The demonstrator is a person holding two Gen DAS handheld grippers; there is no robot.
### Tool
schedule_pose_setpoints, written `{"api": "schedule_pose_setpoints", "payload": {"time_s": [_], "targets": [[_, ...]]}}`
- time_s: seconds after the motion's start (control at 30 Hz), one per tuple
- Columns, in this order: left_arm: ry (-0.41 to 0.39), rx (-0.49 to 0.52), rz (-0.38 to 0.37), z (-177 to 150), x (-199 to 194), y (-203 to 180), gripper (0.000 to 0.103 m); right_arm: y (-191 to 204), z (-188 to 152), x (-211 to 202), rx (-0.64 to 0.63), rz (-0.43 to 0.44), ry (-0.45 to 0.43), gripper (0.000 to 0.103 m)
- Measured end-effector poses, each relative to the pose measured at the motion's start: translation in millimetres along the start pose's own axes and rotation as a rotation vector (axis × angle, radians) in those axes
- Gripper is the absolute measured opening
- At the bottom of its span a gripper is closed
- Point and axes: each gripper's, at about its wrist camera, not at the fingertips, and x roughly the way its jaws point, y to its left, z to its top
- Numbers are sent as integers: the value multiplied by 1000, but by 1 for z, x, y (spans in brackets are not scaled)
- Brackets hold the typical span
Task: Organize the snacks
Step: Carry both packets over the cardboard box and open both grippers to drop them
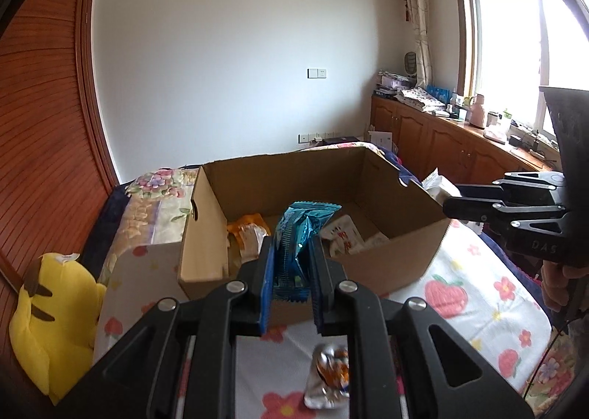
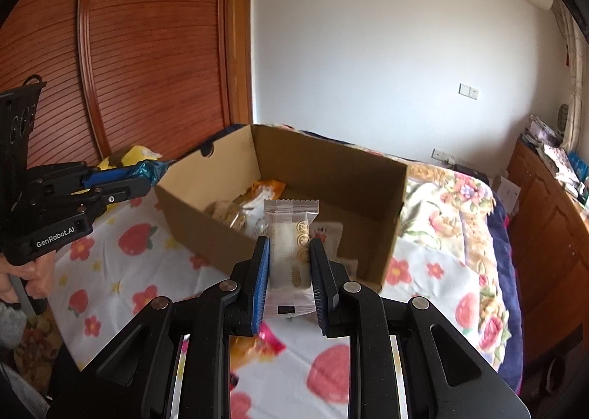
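Note:
My left gripper [image 1: 292,253] is shut on a shiny blue snack packet [image 1: 300,235], held upright just before the near wall of an open cardboard box [image 1: 401,257] on the bed. My right gripper [image 2: 289,259] is shut on a clear white cracker packet [image 2: 289,235], also raised near the box [image 2: 324,165]. Inside the box lie an orange packet [image 1: 246,225] and a white packet with red print [image 1: 344,235]. The left gripper [image 2: 145,181] shows at the left of the right wrist view, and the right gripper [image 1: 451,207] at the right of the left wrist view.
A silver and orange snack [image 1: 327,378] lies on the strawberry-print bedcover [image 1: 478,293] below my left gripper; an orange packet [image 2: 257,343] lies under the right one. A yellow plush toy [image 1: 48,319] sits at the left. A wooden wardrobe [image 2: 147,50] and side cabinets [image 1: 441,139] flank the bed.

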Motion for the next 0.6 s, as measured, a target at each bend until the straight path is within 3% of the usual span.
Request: {"api": "schedule_pose_setpoints", "payload": {"time_s": [0.27,0.6], "targets": [[-3,-5,11,12,39,21,15,-18,15,42,27,22,-14,20],[18,-13,3,9,80,30,15,-32,11,83,50,26,7,20]]}}
